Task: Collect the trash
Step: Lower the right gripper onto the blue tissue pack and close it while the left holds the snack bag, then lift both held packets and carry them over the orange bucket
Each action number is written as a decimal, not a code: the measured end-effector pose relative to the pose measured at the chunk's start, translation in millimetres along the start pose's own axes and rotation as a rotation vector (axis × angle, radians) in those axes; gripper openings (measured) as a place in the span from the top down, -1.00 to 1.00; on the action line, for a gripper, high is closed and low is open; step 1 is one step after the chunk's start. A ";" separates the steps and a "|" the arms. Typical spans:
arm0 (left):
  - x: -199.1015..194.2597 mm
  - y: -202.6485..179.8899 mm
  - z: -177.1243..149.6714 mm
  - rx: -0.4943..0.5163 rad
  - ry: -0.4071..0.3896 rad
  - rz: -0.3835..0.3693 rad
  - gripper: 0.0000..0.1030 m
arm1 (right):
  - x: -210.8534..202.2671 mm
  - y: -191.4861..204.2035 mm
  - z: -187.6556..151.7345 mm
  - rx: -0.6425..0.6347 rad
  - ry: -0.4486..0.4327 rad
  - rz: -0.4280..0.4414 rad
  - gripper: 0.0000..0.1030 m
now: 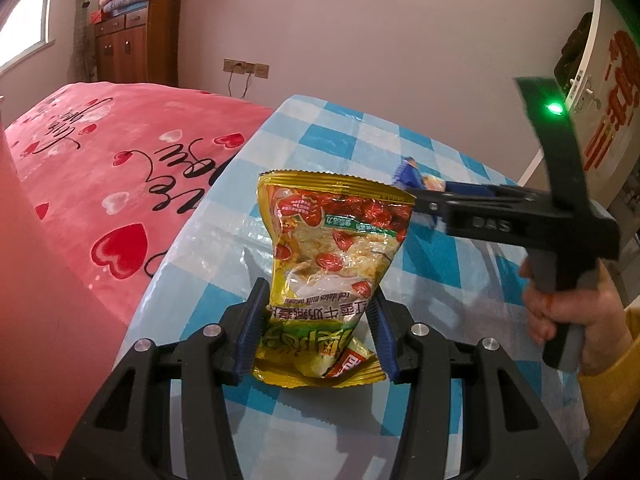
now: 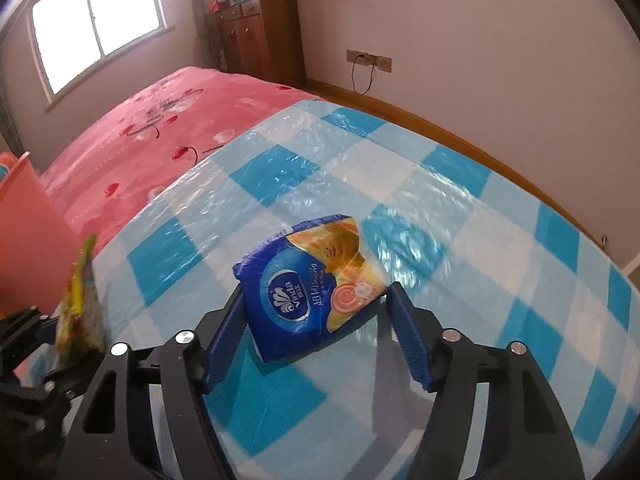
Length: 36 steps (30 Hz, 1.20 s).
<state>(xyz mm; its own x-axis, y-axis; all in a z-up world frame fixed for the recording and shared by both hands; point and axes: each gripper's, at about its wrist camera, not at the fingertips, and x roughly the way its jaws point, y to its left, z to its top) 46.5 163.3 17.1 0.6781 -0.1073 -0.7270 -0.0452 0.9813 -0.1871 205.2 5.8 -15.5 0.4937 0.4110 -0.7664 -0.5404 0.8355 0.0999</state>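
My left gripper (image 1: 318, 294) is shut on a yellow oatmeal snack bag (image 1: 334, 240) and holds it upright over the blue-checked table (image 1: 224, 248). The bag also shows at the left edge of the right wrist view (image 2: 78, 296). My right gripper (image 2: 316, 292) is shut on a blue Vinda tissue pack (image 2: 308, 284), held just above the table (image 2: 440, 184). In the left wrist view the right gripper (image 1: 416, 184) reaches in from the right, with the pack's blue end (image 1: 408, 172) sticking out past its fingertips.
A bed with a pink heart blanket (image 1: 100, 184) lies left of the table. An orange-pink box or bin wall (image 2: 28, 220) stands at the near left. A wooden cabinet (image 1: 136, 44) with folded quilts stands by the far wall. A door (image 1: 612, 92) is at right.
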 end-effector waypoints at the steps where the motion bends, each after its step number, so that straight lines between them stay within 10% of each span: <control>1: -0.4 -0.4 -0.5 -0.001 0.000 0.001 0.04 | -5.8 -0.2 -4.6 0.009 -0.004 0.003 -0.28; 36: -46.9 -41.1 -55.8 0.100 0.033 -0.022 0.04 | -135.5 16.3 -134.3 0.229 -0.075 0.012 -0.08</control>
<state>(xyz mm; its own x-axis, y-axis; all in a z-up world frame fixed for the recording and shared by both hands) -24.4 119.1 21.9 0.6539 -0.1326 -0.7449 0.0437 0.9895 -0.1379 38.0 -85.4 4.8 0.5419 0.4401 -0.7160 -0.3822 0.8878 0.2565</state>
